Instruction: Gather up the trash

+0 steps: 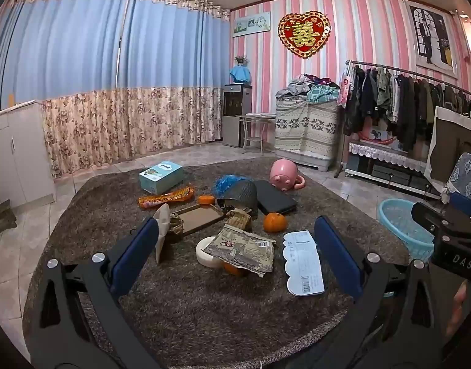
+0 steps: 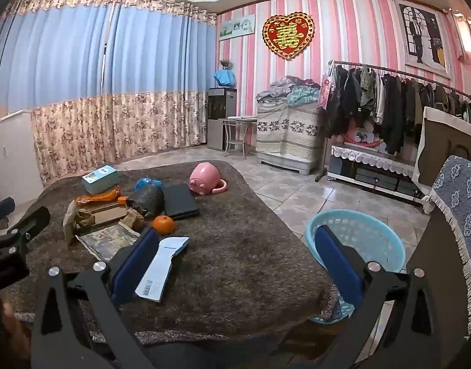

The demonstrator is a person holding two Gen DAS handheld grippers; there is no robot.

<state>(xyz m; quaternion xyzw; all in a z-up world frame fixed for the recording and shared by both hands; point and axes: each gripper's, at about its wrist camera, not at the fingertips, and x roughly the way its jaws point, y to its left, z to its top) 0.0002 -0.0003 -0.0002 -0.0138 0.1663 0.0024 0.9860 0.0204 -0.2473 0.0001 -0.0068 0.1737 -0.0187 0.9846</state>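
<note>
1. Looks like the very start of the cleanup to me: nothing picked up, both sets of tongs released and empty. The left tongs (image 1: 235, 255) hover over the clutter low in the frame, and the right tongs (image 2: 237, 261) hang over the counter's (image 2: 235, 264) bare right part.
2. The trash sits mid-frame on the counter: a crumpled wrapper (image 1: 240, 247) draped over a white round tin (image 1: 206, 250), a white slip with a barcode (image 1: 303, 263) just beside the left tongs' right finger, and a long orange snack packet (image 1: 166, 198) further back.
3. The blue basket (image 2: 357, 240) waits on the floor at the counter's right edge, lower right of the right view. It's my guess for where the trash goes.
4. Next move, I reckon: drop the left tongs onto the wrapper, pinch an edge, carry it right.
5. Count: one whole orange (image 1: 275, 222), one pink mug (image 1: 284, 173) tipped over, one teal box (image 1: 161, 176), one black case (image 1: 275, 196), one basket.
</note>
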